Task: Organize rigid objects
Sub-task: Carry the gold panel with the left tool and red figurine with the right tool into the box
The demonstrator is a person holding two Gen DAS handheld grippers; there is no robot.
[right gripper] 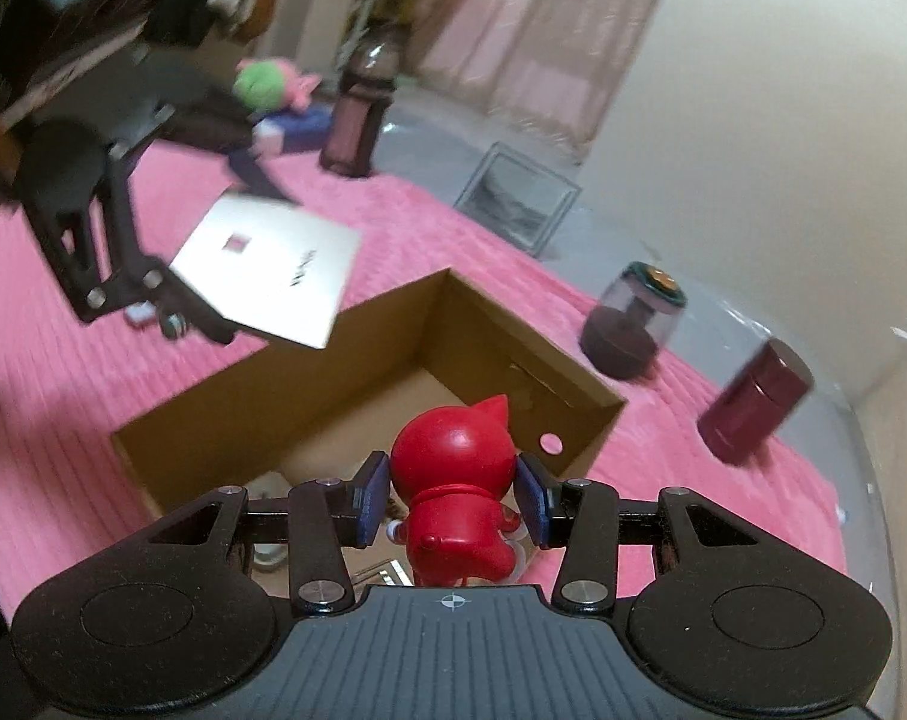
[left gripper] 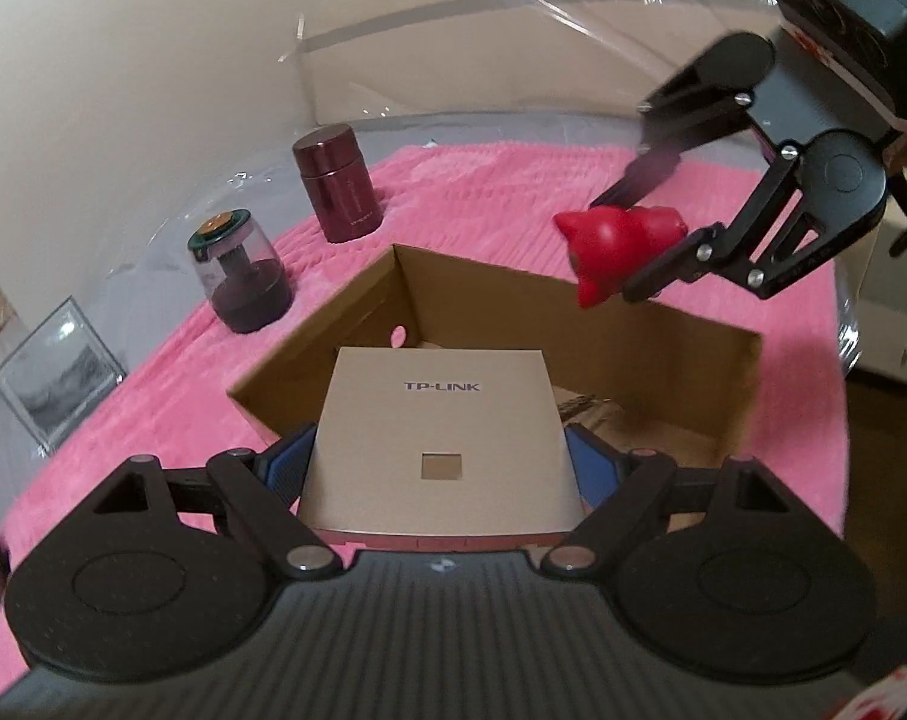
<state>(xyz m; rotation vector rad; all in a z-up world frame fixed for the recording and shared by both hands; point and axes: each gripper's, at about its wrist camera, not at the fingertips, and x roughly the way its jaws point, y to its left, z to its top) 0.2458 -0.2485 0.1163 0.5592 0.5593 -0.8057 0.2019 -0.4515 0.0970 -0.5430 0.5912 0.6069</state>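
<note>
An open cardboard box (left gripper: 477,294) (right gripper: 285,384) sits on the pink blanket. My left gripper (left gripper: 438,456) is shut on a flat silver TP-LINK panel (left gripper: 438,438), its blue pads against both side edges, held above the box's near rim. From the right wrist view the same panel (right gripper: 273,276) hangs over the box's far-left edge. My right gripper (right gripper: 450,498) is shut on a red cat figurine (right gripper: 453,480), gripped at the head between the blue pads, over the box's near side. In the left wrist view that figurine (left gripper: 615,246) floats above the box's far wall, in the right gripper (left gripper: 621,252).
On the blanket beyond the box stand a dark red canister (left gripper: 336,189) (right gripper: 753,414), a clear-domed jar with a dark base (left gripper: 240,276) (right gripper: 630,324) and a glass picture frame (left gripper: 57,378) (right gripper: 516,204). A green-and-pink plush (right gripper: 273,84) and a brown bottle (right gripper: 363,114) lie further off.
</note>
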